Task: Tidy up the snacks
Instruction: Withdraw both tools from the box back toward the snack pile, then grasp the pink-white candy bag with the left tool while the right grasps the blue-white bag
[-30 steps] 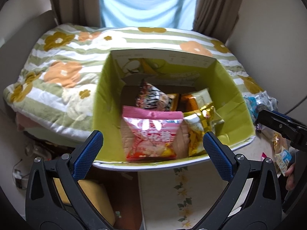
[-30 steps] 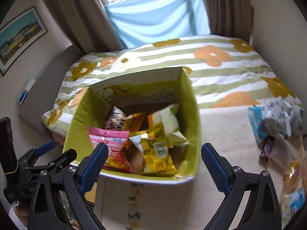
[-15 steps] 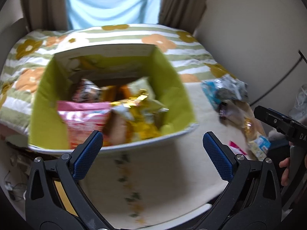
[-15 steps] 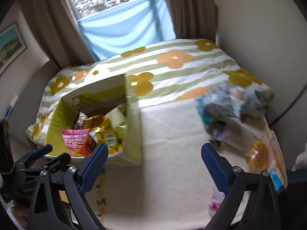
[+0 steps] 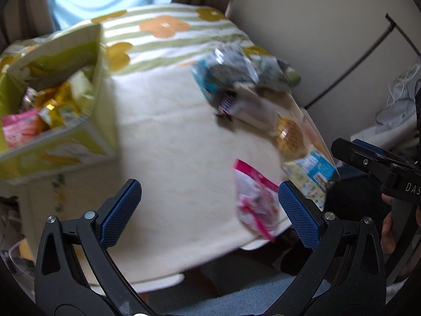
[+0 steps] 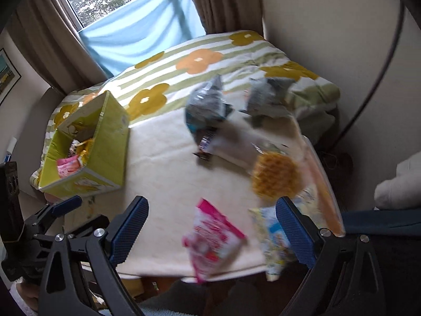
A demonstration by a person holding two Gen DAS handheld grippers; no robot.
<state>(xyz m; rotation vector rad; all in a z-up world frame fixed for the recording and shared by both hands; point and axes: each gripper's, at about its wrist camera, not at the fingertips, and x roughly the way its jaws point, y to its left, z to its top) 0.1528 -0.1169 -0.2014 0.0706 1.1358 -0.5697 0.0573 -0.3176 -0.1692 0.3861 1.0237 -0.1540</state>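
The cream-topped table (image 6: 168, 173) takes up most of the view. The green box (image 6: 105, 155) of snacks sits at its left edge. Loose snack packets lie well to the right, with a pink packet (image 6: 213, 239) nearest. Both the left gripper (image 5: 208, 210) and right gripper (image 6: 210, 231) are spread wide, holding nothing.

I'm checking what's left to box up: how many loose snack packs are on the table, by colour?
Pink pack: 1
Silver-grey bags: 2
Pale pack with a dark end: 1
Waffle pack with a yellow-and-blue label: 1
Total: 5 (blurred; the waffle pack may be two packs)
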